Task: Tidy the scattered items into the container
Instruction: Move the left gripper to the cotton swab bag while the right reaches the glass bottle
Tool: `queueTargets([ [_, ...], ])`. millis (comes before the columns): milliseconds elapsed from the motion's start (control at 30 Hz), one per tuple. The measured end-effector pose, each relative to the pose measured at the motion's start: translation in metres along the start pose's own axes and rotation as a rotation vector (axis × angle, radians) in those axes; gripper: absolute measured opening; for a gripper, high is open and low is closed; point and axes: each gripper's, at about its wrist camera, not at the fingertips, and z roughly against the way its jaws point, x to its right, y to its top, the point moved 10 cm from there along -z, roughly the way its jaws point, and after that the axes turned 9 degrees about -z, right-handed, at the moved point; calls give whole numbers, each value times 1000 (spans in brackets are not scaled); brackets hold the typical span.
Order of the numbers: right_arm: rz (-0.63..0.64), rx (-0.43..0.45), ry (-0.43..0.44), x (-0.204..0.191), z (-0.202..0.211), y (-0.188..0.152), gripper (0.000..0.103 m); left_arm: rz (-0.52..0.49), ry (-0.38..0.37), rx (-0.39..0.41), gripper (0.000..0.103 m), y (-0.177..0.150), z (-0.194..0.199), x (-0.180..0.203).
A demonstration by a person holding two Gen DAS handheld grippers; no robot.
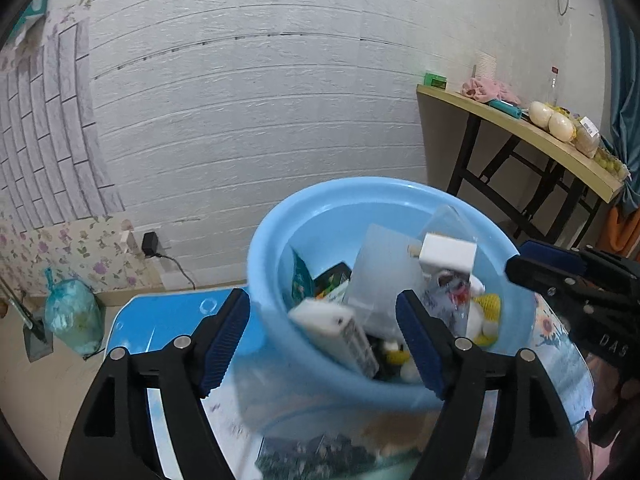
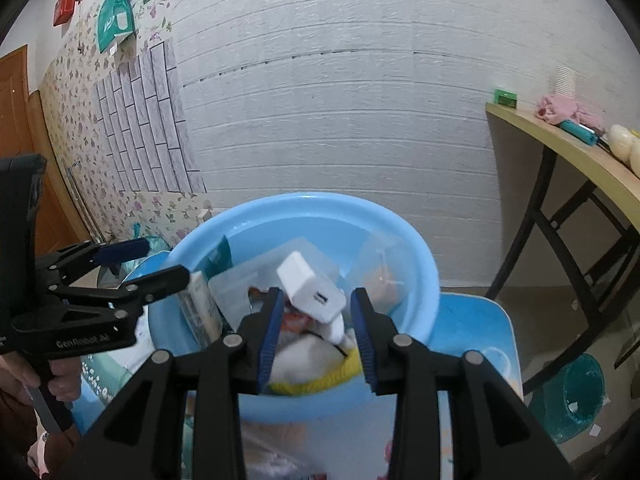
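Observation:
A light-blue basin point(image 1: 256, 264) point(image 2: 320, 200) stands on a blue patterned table top, filled with several items: a clear plastic box point(image 1: 380, 276), a long white box point(image 1: 332, 320), a green packet point(image 1: 300, 280) and a yellow net bundle point(image 1: 490, 312). My left gripper point(image 1: 322, 340) point(image 2: 164, 262) hovers open at the basin's near rim, and the white box lies free below it. A white charger plug point(image 1: 446, 254) point(image 2: 310, 288) sits tilted above the pile. My right gripper point(image 2: 317, 336) point(image 1: 524, 260) is open on either side of it without touching it.
A wooden folding table point(image 1: 520, 132) point(image 2: 560, 144) with fruit, cloth and bottles stands at the right against the white wall. A tied bin bag point(image 1: 72, 316) lies on the floor at the left. A teal bin point(image 2: 576, 396) sits low right. A hand point(image 2: 60, 384) holds the left tool.

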Motion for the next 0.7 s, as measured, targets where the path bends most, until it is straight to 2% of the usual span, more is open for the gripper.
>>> queueTargets([
  [300,-36,-6,-31,14,32,-29,36,39,33,-17,89,-40,35,-5],
  [433,-52,-27,-43,16,41,-46,59,67,22,-44,91,-62,45,-1],
  [600,-47,-65,-45,15,46,-74,70,80,2,-82,94,-89,51,9],
  [700,-43,-83,-44,15,49,-90,73,82,-13,-114,94,-106,51,18],
])
